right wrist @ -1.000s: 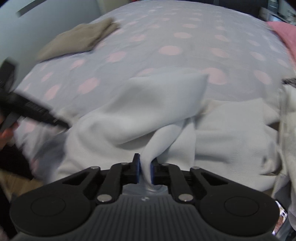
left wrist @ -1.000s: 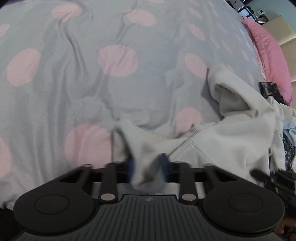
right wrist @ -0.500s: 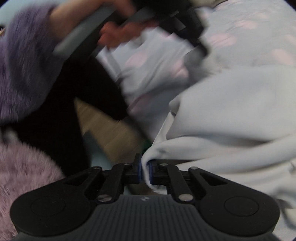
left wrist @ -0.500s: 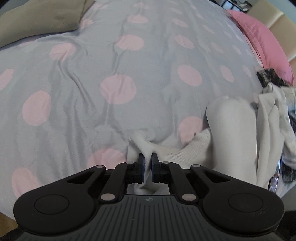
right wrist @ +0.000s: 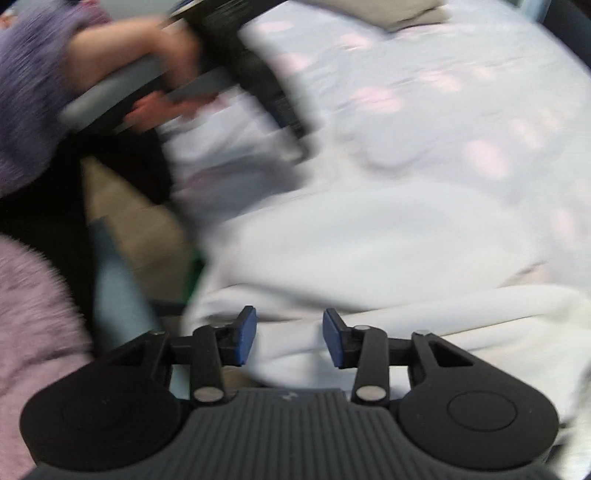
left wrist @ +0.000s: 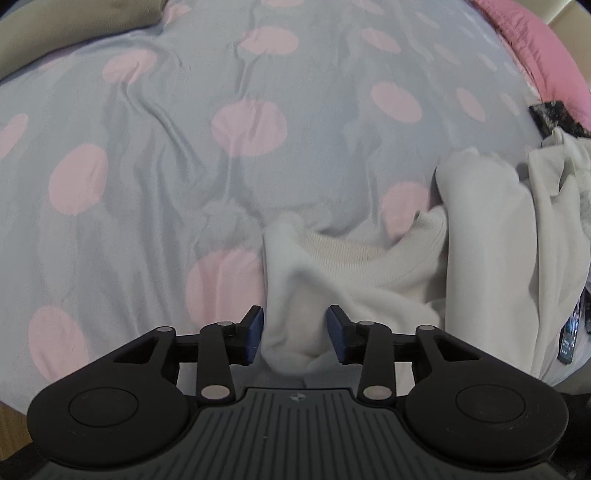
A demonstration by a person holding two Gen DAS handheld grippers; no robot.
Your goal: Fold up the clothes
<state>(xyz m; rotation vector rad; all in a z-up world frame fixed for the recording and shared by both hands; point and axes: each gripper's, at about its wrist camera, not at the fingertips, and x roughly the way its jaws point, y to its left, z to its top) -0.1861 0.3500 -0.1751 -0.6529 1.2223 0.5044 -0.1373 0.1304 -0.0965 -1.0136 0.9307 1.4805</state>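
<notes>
A cream sweatshirt (left wrist: 388,273) with a ribbed collar lies rumpled on the spotted bed, its bulk heaped to the right. My left gripper (left wrist: 295,336) stands open, and a loose fold of that sweatshirt rests between its blue pads without being pinched. In the blurred right wrist view the same pale sweatshirt (right wrist: 388,258) spreads across the bed edge. My right gripper (right wrist: 288,339) is open too, with cloth lying just past its spread fingers. The person's hand (right wrist: 173,48) holds the other gripper tool at the upper left.
The bed cover (left wrist: 184,147) is grey with pink dots. A pink pillow (left wrist: 535,48) lies far right, a khaki folded garment (left wrist: 74,22) far left. A dark patterned cloth (left wrist: 554,118) peeks beside the heap. A purple sleeve (right wrist: 29,74) and wooden floor (right wrist: 140,229) show left.
Both grippers were shut on sweatshirt folds half a second ago; both have now opened and let the cloth go. The right wrist view swung toward the bed edge and is blurred.
</notes>
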